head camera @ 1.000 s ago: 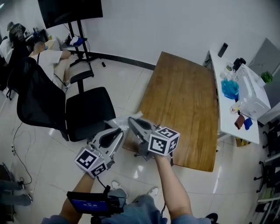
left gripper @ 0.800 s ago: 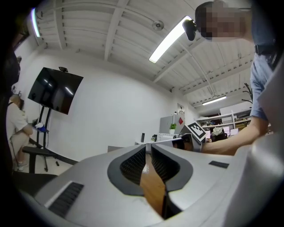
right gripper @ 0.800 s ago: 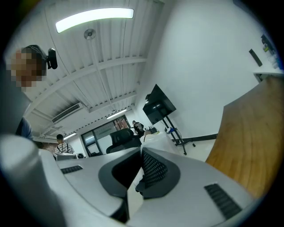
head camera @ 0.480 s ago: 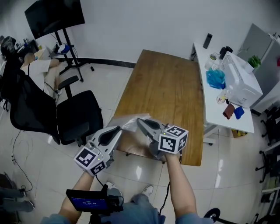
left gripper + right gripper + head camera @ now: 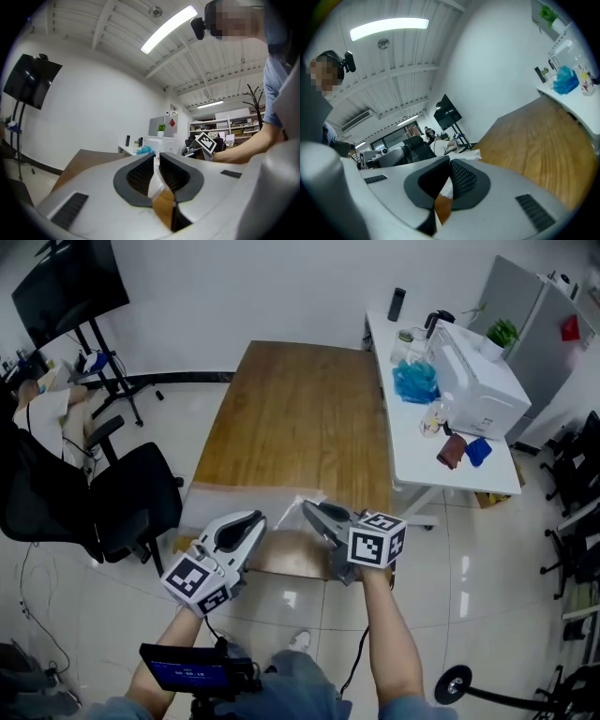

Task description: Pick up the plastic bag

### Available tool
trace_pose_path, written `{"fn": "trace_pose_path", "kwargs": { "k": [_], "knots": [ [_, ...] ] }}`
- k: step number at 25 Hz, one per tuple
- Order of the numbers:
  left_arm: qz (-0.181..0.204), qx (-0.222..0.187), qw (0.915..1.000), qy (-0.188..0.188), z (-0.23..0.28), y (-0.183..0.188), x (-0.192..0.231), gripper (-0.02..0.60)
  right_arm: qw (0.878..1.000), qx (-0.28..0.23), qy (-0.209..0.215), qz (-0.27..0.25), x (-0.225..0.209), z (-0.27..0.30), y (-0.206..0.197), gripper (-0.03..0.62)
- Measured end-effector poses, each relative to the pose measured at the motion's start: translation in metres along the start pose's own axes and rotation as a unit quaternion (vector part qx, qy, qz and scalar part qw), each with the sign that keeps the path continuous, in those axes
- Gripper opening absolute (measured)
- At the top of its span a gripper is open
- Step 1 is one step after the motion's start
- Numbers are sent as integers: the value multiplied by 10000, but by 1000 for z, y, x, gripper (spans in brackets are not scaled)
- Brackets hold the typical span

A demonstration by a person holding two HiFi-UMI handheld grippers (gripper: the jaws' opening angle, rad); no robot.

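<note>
Your left gripper and right gripper each pinch the plastic bag; it spans left-right between them, over the wooden table's near edge.

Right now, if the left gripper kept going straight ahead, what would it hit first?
The plastic bag the left gripper pinches; beyond it, perhaps the white desk past the wooden table; depth unclear.
</note>
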State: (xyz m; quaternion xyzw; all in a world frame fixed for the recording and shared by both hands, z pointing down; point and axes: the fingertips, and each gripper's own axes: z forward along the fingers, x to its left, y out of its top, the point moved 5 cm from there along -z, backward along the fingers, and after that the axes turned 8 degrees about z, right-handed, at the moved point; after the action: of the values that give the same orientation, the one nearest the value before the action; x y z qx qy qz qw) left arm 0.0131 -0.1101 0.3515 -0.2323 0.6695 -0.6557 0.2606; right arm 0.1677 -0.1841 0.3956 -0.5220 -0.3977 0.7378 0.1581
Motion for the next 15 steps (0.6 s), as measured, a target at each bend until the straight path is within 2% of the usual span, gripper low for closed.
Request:
{"fn": "trace_pose_path", "kwargs": {
  "k": [8,15],
  "knots": [
    [-52,46,9995,-321,55,-18,-41,44,9987,1,-428,287,-47,-63,-3,2],
    [-47,137,9984,-553,89,-32,-66,44,9957,194,-818,396,-84,-107,-14,2]
  ]
}}
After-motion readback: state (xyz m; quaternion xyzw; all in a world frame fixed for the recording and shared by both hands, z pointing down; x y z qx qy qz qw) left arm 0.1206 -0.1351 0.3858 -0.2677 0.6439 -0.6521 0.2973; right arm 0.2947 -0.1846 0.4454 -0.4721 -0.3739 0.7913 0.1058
